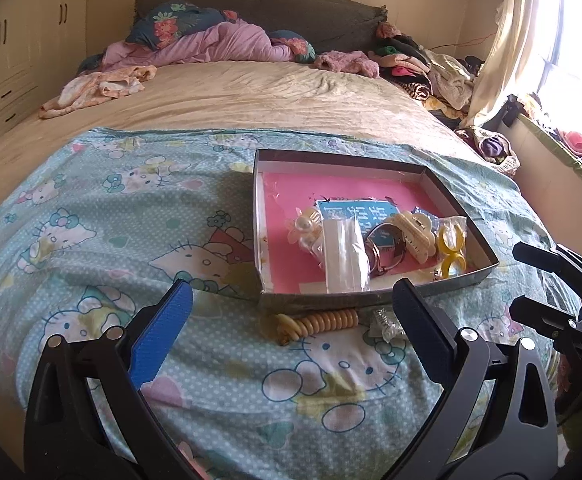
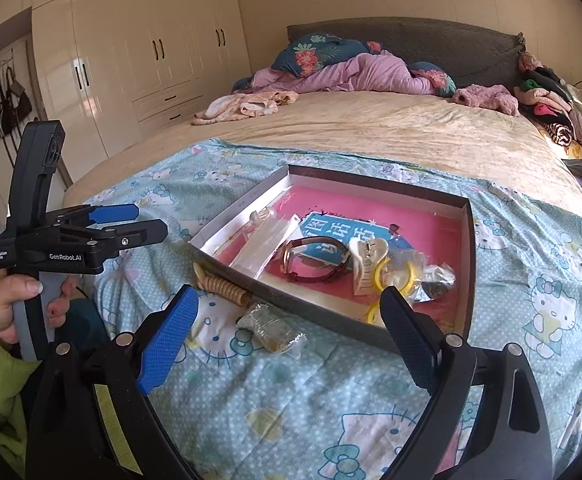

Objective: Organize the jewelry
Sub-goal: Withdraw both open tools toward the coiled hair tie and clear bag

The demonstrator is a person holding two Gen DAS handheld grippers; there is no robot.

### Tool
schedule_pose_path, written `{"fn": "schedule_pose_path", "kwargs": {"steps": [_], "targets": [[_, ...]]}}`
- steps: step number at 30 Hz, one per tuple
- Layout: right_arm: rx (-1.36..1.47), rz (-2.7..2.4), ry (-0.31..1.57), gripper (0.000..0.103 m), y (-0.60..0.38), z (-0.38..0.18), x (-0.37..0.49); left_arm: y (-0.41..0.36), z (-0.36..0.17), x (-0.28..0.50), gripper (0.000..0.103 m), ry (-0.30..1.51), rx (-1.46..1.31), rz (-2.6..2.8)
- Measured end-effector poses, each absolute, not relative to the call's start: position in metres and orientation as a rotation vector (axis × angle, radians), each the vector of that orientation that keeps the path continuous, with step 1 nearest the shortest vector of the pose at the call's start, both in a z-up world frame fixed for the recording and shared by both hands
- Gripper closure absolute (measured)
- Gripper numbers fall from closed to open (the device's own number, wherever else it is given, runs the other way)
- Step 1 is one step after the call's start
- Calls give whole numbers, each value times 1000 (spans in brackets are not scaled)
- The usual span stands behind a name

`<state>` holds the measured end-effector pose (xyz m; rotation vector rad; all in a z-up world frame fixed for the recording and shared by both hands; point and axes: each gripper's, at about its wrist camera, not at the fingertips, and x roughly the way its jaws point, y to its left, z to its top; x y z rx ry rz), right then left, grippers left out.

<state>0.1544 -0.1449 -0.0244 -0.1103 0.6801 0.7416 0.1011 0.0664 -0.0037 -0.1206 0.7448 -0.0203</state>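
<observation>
A home bedroom: unmade bed (image 1: 251, 92), white wardrobes (image 2: 139, 52), curtained window (image 1: 571, 40).

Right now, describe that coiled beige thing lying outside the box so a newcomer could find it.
On the cartoon-cat bedsheet, find the shallow box with a pink floor. Against its near outer wall lies the beige spiral hair tie. The small clear plastic packet beside it is flat and crinkled, whereas the tie is ribbed like a phone cord.

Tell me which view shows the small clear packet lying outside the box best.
Right wrist view: the small clear packet lies unobstructed on the bedspread between the open jaws, contents faintly visible. Left wrist view shows it smaller, partly hidden behind a finger.
</observation>
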Motion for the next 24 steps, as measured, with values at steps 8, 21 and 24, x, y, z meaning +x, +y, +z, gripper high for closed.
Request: {"fn": "schedule_pose_path", "kwargs": {"steps": [8,21,24], "targets": [[-125,769,715,12,-134,-37,147,72,-16,91,10,769,-119,-1],[-179,788,789,12,-116,-73,156,79,-51,100,18,868,-99,-4],[-200,789,813,12,-109,-86,163,80,-58,103,27,889,-103,-17]]}}
